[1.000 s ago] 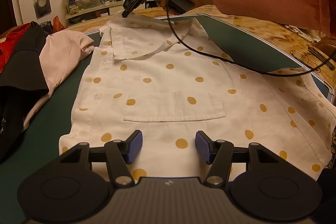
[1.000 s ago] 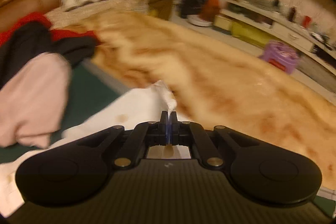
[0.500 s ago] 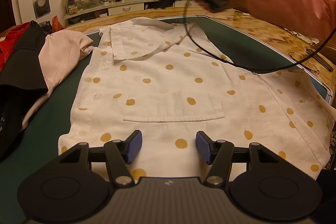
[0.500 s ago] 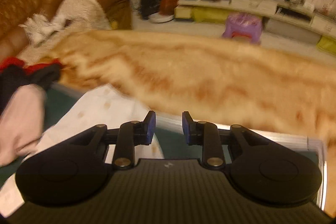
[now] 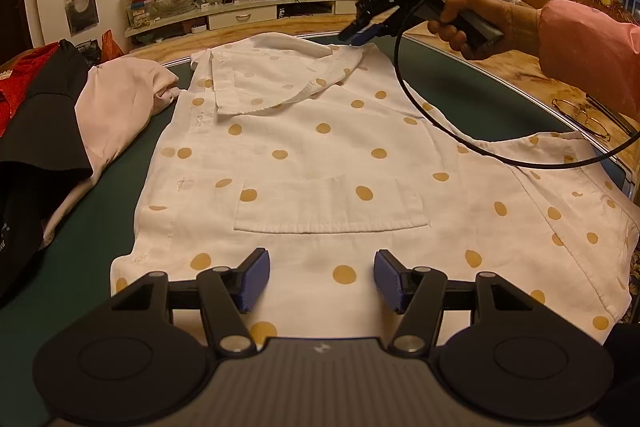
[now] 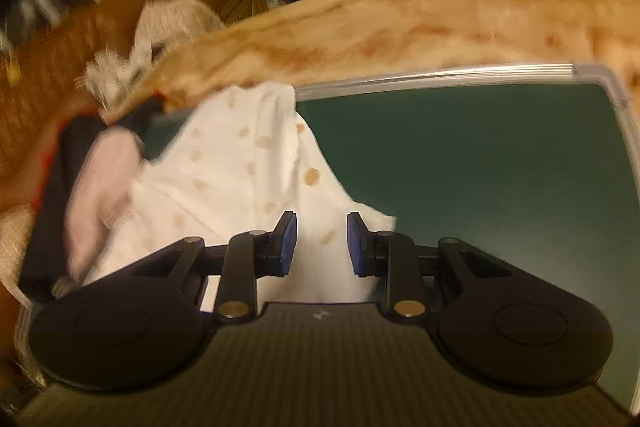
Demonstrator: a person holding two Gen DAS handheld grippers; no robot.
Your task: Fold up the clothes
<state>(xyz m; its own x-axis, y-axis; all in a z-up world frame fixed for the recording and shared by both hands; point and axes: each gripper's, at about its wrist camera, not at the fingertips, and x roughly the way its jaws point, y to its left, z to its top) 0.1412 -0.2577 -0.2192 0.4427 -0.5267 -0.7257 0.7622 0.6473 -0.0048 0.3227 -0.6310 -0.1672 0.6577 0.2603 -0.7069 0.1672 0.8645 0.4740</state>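
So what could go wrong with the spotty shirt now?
The black cable hanging from the right claw lies across the spotty shirt, so it could drag or wrinkle the cloth when that claw moves. The glasses sit near the table edge by the person's sleeve and might get knocked. The pink garment touches the shirt's side and could get caught in a fold.

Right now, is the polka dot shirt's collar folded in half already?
No, the polka dot shirt lies spread flat on the green mat, collar and chest pocket showing.
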